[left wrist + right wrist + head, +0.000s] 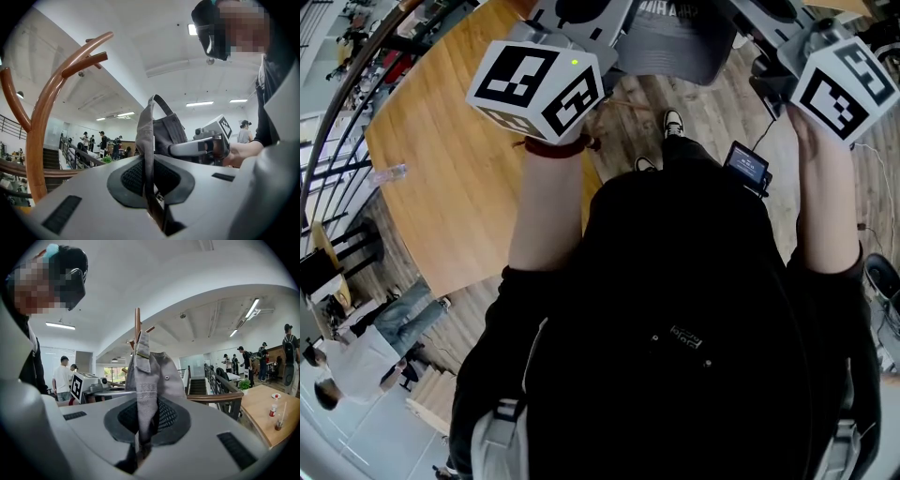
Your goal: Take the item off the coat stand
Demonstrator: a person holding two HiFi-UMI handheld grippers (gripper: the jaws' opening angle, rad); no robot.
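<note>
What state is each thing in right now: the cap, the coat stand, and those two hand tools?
grey cap: held up, pinched by both tools.
left tool: shut on grey cap.
right tool: shut on grey cap.
coat stand: upright, visible hooks bare.

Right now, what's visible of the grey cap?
The grey cap looks like soft stitched fabric, with a small eyelet and a strap loop. It is held up in the air between both grippers: the left gripper is shut on one edge, the right gripper on the opposite edge. It appears clear of the wooden coat stand.
</note>
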